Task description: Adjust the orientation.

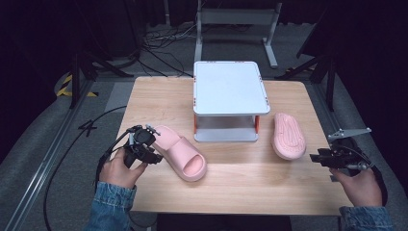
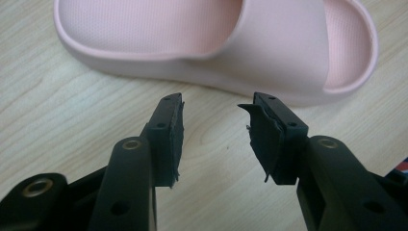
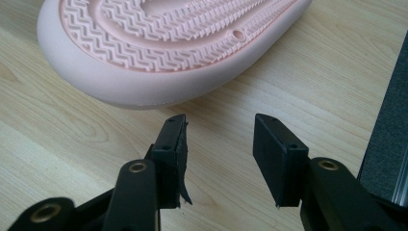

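Note:
Two pink slippers lie on the wooden table (image 1: 240,187). One slipper (image 1: 180,154) rests sole down at the left, and my left gripper (image 1: 153,153) stands beside its left edge. In the left gripper view the same slipper (image 2: 216,43) lies just beyond the left gripper (image 2: 216,113), whose jaws stand apart with only bare wood between them. The other slipper (image 1: 287,135) lies sole up at the right. My right gripper (image 1: 313,157) is a little to its right. In the right gripper view its ridged sole (image 3: 163,43) lies close ahead of the open, empty right gripper (image 3: 219,127).
A white two-level stand (image 1: 230,98) with orange posts sits at the table's far middle, between the slippers. Cables trail off the table's left side onto the grey floor. The table's right edge (image 3: 385,139) runs close beside the right gripper.

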{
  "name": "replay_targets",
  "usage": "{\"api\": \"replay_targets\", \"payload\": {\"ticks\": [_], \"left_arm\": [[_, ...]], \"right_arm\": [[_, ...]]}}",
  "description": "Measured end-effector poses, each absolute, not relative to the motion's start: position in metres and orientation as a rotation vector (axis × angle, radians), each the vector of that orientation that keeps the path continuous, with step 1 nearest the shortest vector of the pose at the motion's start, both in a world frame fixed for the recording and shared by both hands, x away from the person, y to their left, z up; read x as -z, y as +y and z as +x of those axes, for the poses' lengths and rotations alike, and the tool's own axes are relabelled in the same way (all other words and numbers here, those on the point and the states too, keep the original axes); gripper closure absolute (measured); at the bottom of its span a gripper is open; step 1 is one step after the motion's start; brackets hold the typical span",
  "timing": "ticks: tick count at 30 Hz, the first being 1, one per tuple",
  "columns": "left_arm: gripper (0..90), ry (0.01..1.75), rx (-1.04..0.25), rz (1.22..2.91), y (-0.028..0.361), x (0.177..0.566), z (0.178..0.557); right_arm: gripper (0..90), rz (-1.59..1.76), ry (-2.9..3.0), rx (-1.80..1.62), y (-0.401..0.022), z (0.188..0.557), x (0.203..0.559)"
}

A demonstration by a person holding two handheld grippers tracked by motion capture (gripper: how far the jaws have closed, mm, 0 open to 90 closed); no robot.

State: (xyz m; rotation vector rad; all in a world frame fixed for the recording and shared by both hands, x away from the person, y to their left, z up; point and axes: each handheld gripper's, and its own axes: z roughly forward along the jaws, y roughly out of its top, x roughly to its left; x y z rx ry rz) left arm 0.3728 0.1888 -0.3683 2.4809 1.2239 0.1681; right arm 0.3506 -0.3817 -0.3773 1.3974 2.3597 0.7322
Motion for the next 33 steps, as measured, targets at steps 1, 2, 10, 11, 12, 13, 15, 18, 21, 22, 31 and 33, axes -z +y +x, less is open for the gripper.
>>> {"api": "replay_targets", "payload": {"ticks": [1,2,10,11,12,13,15,18,21,22,31,33], "left_arm": [[60.3,1.239,-0.184,2.458,0.188,0.368,0.375],[62.8,1.252,-0.193,2.44,0.189,0.368,0.377],[74.1,1.317,-0.243,2.42,0.178,0.377,0.401],[74.0,1.314,-0.232,2.426,0.175,0.378,0.402],[74.0,1.309,-0.225,2.43,0.173,0.379,0.403],[74.0,1.302,-0.218,2.43,0.172,0.379,0.404],[74.0,1.297,-0.205,2.429,0.171,0.378,0.405],[75.2,1.305,-0.177,2.43,0.171,0.378,0.407],[79.0,1.306,-0.148,2.448,0.168,0.38,0.407],[80.5,1.311,-0.16,2.445,0.166,0.38,0.406],[81.5,1.213,-0.043,2.456,0.143,0.375,0.4],[81.5,1.181,-0.027,2.47,0.132,0.373,0.398]], "right_arm": [[56.3,1.406,2.359,-0.735,-0.382,0.35,0.378],[56.3,1.406,2.361,-0.737,-0.383,0.35,0.379],[55.8,1.427,2.366,-0.711,-0.386,0.344,0.384],[55.8,1.432,2.362,-0.711,-0.387,0.343,0.385],[55.8,1.435,2.362,-0.71,-0.388,0.342,0.385],[55.8,1.444,2.356,-0.709,-0.388,0.341,0.385],[55.8,1.444,2.354,-0.708,-0.39,0.34,0.385],[55.8,1.452,2.35,-0.7,-0.39,0.338,0.386],[55.7,1.446,2.354,-0.696,-0.389,0.337,0.386],[55.7,1.442,2.357,-0.702,-0.389,0.337,0.386],[55.5,1.441,2.356,-0.695,-0.388,0.337,0.386],[55.4,1.441,2.356,-0.695,-0.388,0.337,0.387]]}}
